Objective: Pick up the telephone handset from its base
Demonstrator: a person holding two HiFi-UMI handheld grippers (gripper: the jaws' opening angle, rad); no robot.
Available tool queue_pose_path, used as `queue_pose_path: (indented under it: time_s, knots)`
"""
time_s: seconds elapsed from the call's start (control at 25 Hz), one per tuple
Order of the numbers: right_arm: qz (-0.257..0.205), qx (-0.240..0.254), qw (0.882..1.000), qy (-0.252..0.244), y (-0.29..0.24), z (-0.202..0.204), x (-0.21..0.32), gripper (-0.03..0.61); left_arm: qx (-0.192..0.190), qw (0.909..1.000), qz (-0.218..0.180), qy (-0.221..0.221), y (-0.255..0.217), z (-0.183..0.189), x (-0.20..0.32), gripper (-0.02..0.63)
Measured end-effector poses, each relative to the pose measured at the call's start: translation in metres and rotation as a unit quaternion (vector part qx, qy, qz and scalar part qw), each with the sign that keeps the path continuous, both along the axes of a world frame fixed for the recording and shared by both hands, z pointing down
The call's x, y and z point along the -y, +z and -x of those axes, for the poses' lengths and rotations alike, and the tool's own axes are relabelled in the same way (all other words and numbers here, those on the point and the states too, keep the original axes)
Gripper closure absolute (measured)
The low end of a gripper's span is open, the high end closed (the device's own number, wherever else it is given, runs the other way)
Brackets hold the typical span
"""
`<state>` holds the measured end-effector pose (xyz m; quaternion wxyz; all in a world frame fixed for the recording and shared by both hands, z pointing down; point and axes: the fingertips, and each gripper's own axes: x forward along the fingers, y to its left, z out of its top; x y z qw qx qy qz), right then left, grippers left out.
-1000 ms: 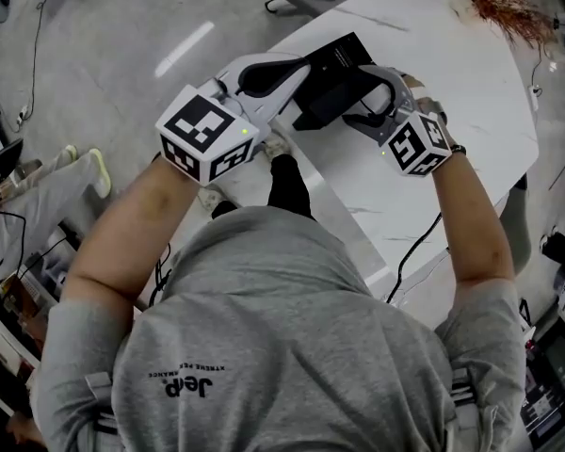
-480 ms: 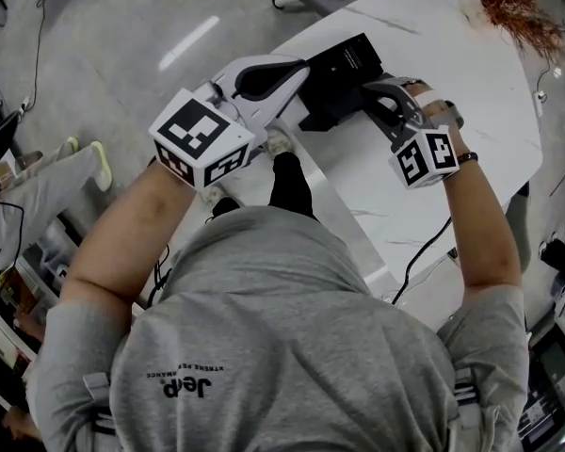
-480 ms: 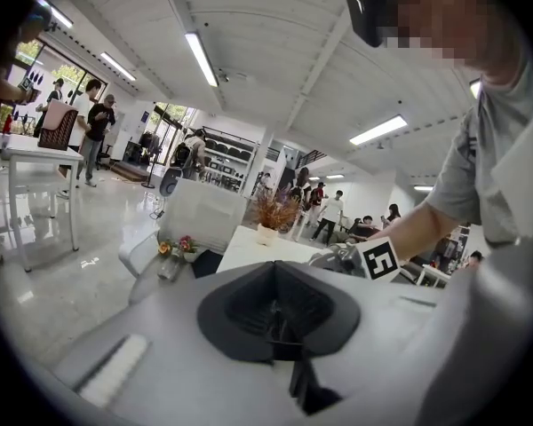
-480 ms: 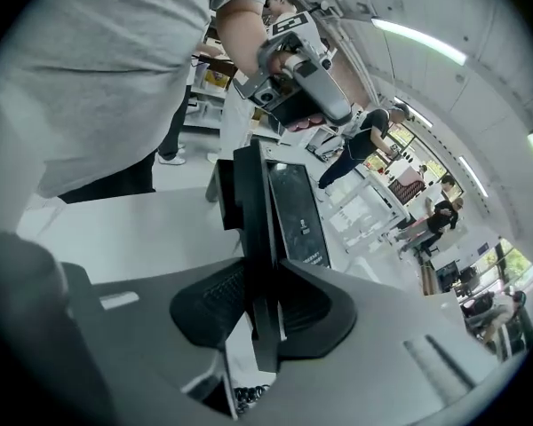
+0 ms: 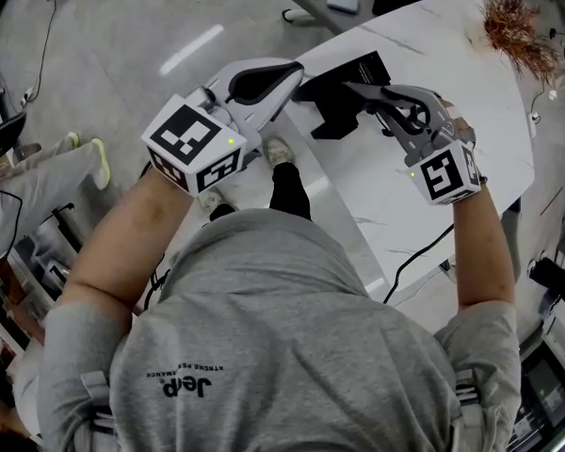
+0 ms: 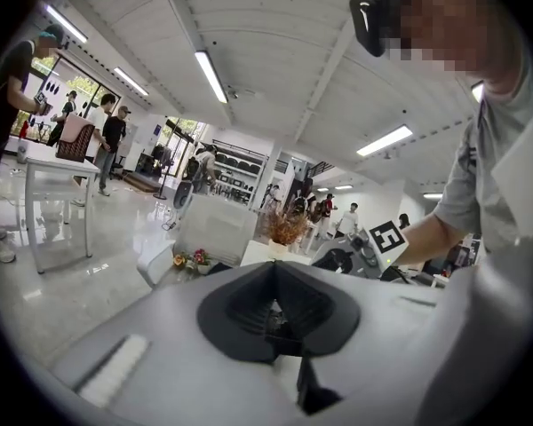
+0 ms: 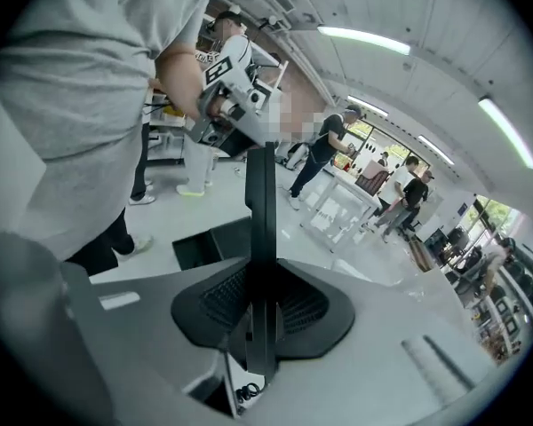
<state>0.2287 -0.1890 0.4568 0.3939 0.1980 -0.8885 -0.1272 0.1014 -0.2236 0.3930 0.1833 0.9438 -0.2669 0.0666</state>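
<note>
My left gripper [image 5: 287, 73] is hanging shut and empty, just left of the base [image 5: 363, 67] on the tabletop [image 5: 424, 186]. My right gripper [image 7: 259, 327] is closing on the handset [image 7: 261, 202], gripping one end just above the base. The long free end is risking a pivot or slip.

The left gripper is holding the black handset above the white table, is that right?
Not quite: the right gripper holds the black handset above the white table, its jaws closing on it; the right gripper view shows this.
</note>
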Motion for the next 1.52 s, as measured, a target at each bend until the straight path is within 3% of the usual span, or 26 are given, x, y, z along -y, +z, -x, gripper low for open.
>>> queue_pose_path:
  time_s: [0.28, 0.44, 0.68, 1.08, 1.52]
  knots:
    - [-0.012, 0.077, 0.996, 0.032, -0.062, 0.044, 0.028, 0.502, -0.007, 0.9984, -0.017, -0.054, -0.025, 0.059, 0.003, 0.557]
    - [0.009, 0.117, 0.992, 0.044, -0.095, 0.078, 0.035, 0.502, -0.013, 0.9952, -0.030, -0.093, -0.042, 0.102, 0.001, 0.557]
    - [0.030, 0.156, 0.987, 0.017, -0.135, 0.149, 0.039, 0.502, -0.014, 0.9860, -0.043, -0.160, -0.059, 0.180, -0.012, 0.557]
    - [0.104, 0.216, 0.970, -0.050, -0.172, 0.288, 0.028, 0.502, -0.007, 0.9563, -0.062, -0.286, -0.076, 0.316, -0.066, 0.557]
    - [0.275, 0.228, 0.931, -0.068, -0.121, 0.399, -0.006, 0.502, -0.002, 0.9138, -0.048, -0.403, -0.075, 0.433, -0.154, 0.557]
